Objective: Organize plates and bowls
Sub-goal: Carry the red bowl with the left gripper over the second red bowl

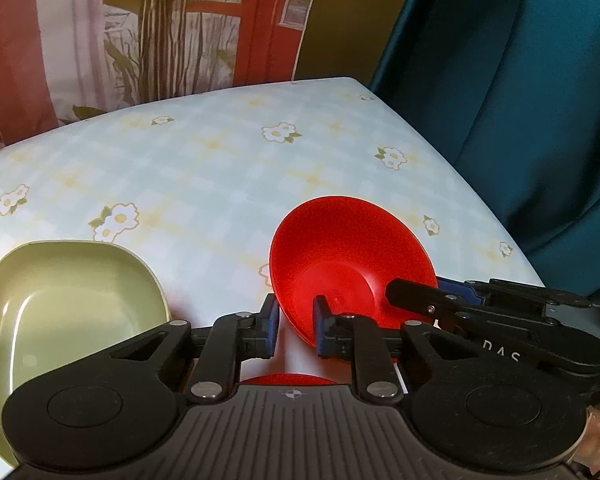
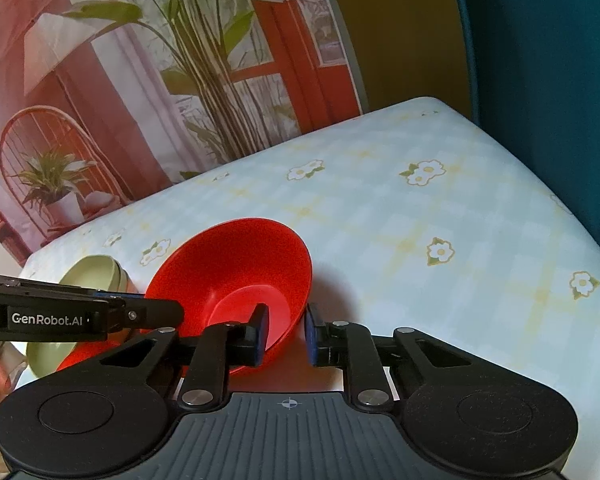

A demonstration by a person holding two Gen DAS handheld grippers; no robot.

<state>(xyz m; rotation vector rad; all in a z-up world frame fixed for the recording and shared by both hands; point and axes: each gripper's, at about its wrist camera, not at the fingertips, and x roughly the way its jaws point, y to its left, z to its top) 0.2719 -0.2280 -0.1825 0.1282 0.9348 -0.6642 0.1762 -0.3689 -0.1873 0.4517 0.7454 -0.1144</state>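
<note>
A red bowl (image 1: 348, 260) is held tilted above the table, its opening facing away. My left gripper (image 1: 296, 320) straddles its near left rim, one finger outside and one inside; the jaws are narrowly parted and the pads may touch the wall. My right gripper (image 2: 286, 330) straddles the bowl's (image 2: 236, 268) right rim the same way. A pale green square bowl (image 1: 64, 308) sits on the table to the left, also in the right wrist view (image 2: 96, 276). A second red dish (image 1: 288, 380) lies below the held bowl, mostly hidden.
The table (image 1: 220, 168) has a light checked cloth with flowers. A printed backdrop (image 2: 140, 80) stands behind it. A teal curtain (image 1: 520, 100) hangs at the right, past the table's edge.
</note>
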